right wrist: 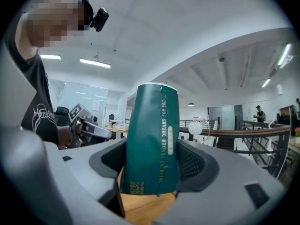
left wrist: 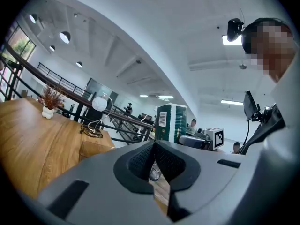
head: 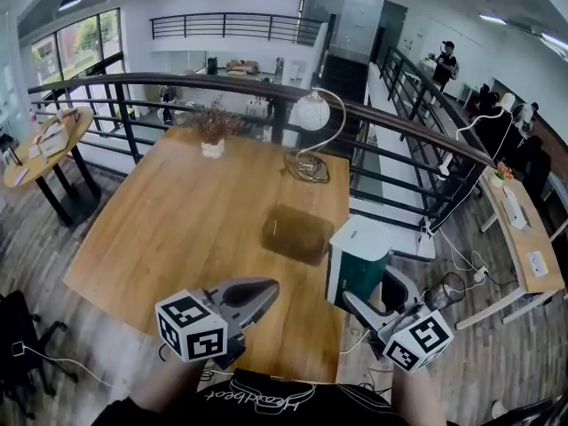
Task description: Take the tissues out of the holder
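Head view. The tissue pack (head: 359, 269), green with a white top, stands upright at the near right edge of the counter (head: 177, 229). Its long axis is vertical. The right gripper (head: 371, 293) comes at it from the near side, low on the pack. The brown holder (head: 296, 233) lies just to the far left of the pack. I cannot tell from here whether the two touch, but the pack is outside the holder. The left gripper (head: 269, 287) sits near and left of both and points toward them. It is the nearer one to the holder.

Left gripper view. My left fingers are together with nothing between them. The pack (left wrist: 169, 122) shows ahead and slightly right of the fingers' line, the holder (left wrist: 96, 146) ahead and to the left, low on the counter. The right gripper (left wrist: 206, 139) is at the pack's base.

Right gripper view. My right fingers (right wrist: 190, 161) are clamped on the lower part of the pack (right wrist: 152, 144), one pad on each broad side, with the pack rising straight up between them. Its foot looks to be at or just above the counter (right wrist: 145, 207). I cannot say which.

Judgement: the removal looks done or nearly so. What matters next is lift direction: straight up along the pack's axis and away to the right clears the holder.
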### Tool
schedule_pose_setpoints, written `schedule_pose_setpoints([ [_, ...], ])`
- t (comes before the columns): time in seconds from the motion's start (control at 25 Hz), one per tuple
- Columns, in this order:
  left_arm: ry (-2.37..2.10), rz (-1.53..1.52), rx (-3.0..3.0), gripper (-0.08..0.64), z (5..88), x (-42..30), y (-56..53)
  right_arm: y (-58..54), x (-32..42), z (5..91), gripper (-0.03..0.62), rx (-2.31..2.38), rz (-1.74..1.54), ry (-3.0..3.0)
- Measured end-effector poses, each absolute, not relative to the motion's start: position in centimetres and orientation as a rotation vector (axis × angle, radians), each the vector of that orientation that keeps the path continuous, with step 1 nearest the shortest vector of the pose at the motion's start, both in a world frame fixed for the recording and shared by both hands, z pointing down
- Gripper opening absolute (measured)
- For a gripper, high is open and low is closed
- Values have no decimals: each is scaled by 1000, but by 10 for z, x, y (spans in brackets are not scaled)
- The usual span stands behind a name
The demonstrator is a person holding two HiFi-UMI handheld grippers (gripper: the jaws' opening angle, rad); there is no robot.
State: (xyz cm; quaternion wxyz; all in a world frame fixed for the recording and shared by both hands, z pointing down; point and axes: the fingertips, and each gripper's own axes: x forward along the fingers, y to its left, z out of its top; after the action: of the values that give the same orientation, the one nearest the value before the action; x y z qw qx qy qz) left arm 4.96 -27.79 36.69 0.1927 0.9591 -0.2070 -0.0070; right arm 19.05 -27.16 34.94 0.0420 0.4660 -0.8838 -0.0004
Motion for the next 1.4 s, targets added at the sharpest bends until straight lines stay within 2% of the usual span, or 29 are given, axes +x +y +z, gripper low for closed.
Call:
schedule_pose_setpoints([
  [0.84, -638, -20, 2717, 14, 359, 49, -231, -208, 182, 364, 331, 1408, 193, -2894],
  [1.4, -616, -5, 2752, 14, 351, 59, -224, -199, 185, 359, 331, 1392, 141, -2903],
])
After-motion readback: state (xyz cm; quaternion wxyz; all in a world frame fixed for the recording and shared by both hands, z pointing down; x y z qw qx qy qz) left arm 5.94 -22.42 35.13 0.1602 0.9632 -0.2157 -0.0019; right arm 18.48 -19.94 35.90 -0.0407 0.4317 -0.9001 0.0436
